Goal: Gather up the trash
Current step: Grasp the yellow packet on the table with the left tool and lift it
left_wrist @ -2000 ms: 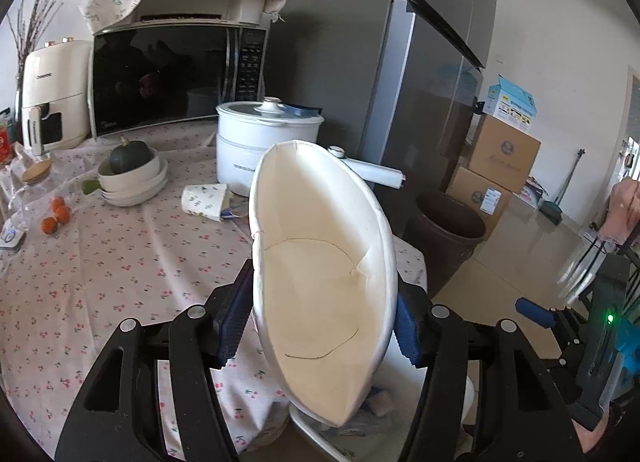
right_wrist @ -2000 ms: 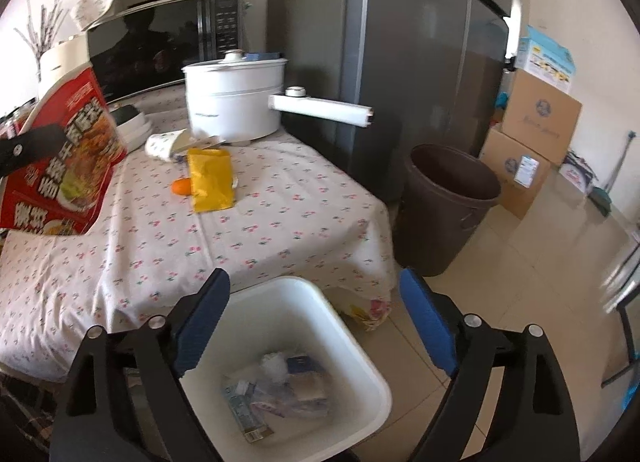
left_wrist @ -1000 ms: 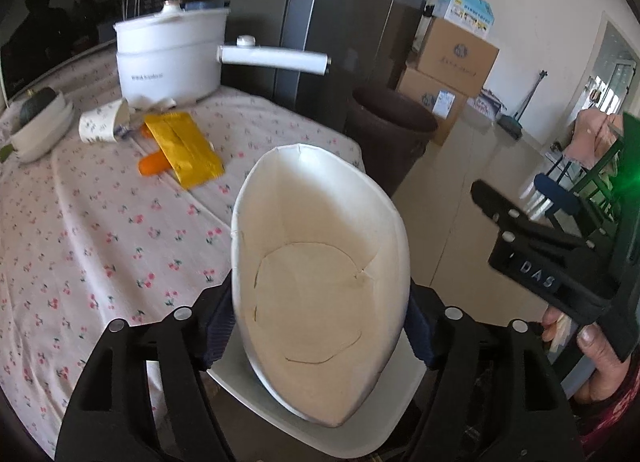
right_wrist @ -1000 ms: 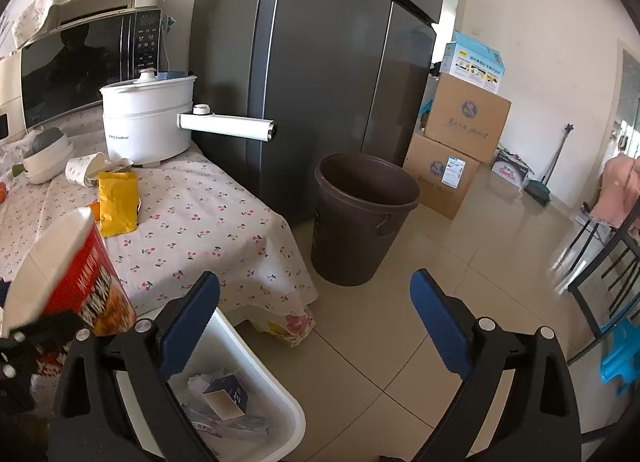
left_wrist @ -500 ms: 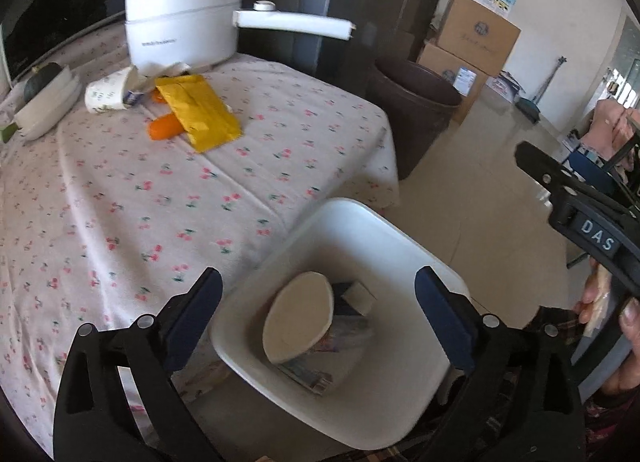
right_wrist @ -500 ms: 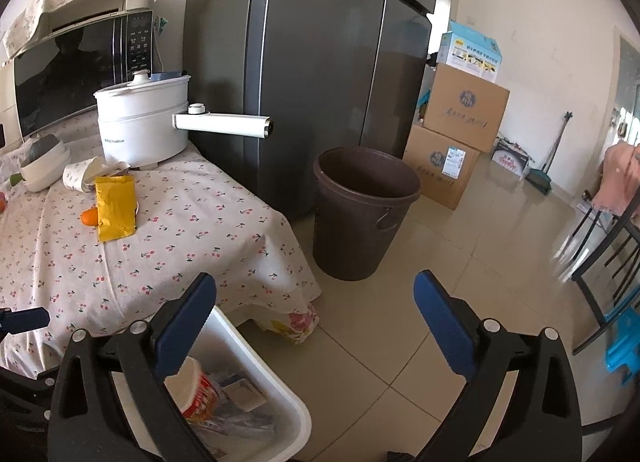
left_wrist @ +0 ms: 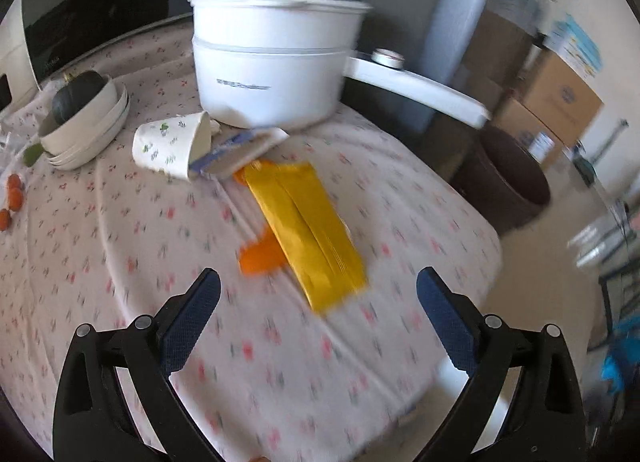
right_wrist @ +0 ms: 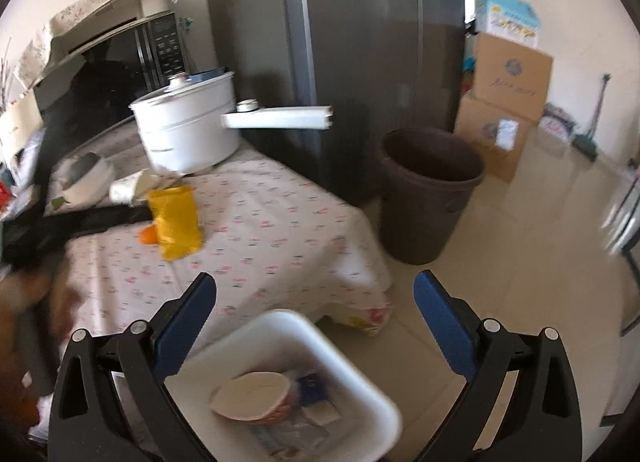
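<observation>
My left gripper (left_wrist: 316,294) is open and empty above the table, just short of a yellow packet (left_wrist: 308,230) that lies over an orange piece (left_wrist: 260,256). Behind them lie a tipped paper cup (left_wrist: 172,144) and a blue-edged wrapper (left_wrist: 240,152). My right gripper (right_wrist: 316,298) is open and empty above the white bin (right_wrist: 360,394) on the floor, which holds the noodle bowl (right_wrist: 252,394) and other trash. The left gripper's arm (right_wrist: 80,222) reaches over the table in the right wrist view, near the yellow packet (right_wrist: 176,222).
A white electric pot (left_wrist: 272,58) with a long handle stands behind the trash, a stack of bowls with a dark squash (left_wrist: 80,118) to its left. A brown bucket (right_wrist: 432,190), a grey fridge (right_wrist: 360,42) and cardboard boxes (right_wrist: 508,102) stand beyond the table edge.
My left gripper let the noodle bowl drop into the white bin, then swung back over the table toward the yellow packet. My right gripper tilted down over the bin.
</observation>
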### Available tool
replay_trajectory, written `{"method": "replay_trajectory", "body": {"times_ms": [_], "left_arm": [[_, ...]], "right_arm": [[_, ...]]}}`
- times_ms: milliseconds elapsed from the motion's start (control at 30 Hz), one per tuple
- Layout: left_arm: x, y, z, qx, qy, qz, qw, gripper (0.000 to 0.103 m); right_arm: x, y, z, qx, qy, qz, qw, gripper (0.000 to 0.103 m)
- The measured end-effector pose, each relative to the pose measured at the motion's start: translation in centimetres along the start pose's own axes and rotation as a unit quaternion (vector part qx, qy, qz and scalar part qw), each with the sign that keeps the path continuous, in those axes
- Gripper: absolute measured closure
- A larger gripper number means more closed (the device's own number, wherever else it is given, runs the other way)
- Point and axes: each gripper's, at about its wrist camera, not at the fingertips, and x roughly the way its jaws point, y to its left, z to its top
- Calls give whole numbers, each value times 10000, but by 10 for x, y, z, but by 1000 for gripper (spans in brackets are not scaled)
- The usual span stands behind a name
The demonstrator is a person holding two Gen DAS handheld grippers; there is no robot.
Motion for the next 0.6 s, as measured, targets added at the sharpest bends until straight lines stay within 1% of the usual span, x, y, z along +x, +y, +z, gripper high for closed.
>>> {"method": "replay_trajectory", "body": {"times_ms": [100,200,233,300,367,433,467,500,533,567,600], "left_arm": [[36,18,24,-398,270,71,9988,9],[64,28,31,-659,517,21,9965,10],[72,31,33,-748,561,-16,9956,12],[80,34,33,-770,555,-132,9954,18],[83,33,30,-723,565,-324,9953,28],[85,30,30,-651,561,-476,9952,54],[83,29,29,-623,515,-493,9955,61],[80,28,28,-603,436,-500,9960,81],[74,29,28,-649,308,-639,9954,88],[69,29,28,-691,215,-713,9948,91],[63,30,29,-713,97,-783,9943,97]], "right_arm": [[1,13,6,-67,26,106,9999,7],[2,18,9,-40,84,174,9998,7],[2,19,9,3,119,208,9997,7],[1,21,7,89,203,287,9993,7],[-2,24,4,81,249,300,9992,7],[-5,25,-3,25,297,190,9994,7],[-6,23,-5,39,333,156,9993,7],[-8,21,-8,80,383,124,9992,7],[-12,17,-13,154,447,103,9988,7],[-15,14,-15,206,480,93,9986,7],[-19,11,-19,254,500,77,9984,7]]}}
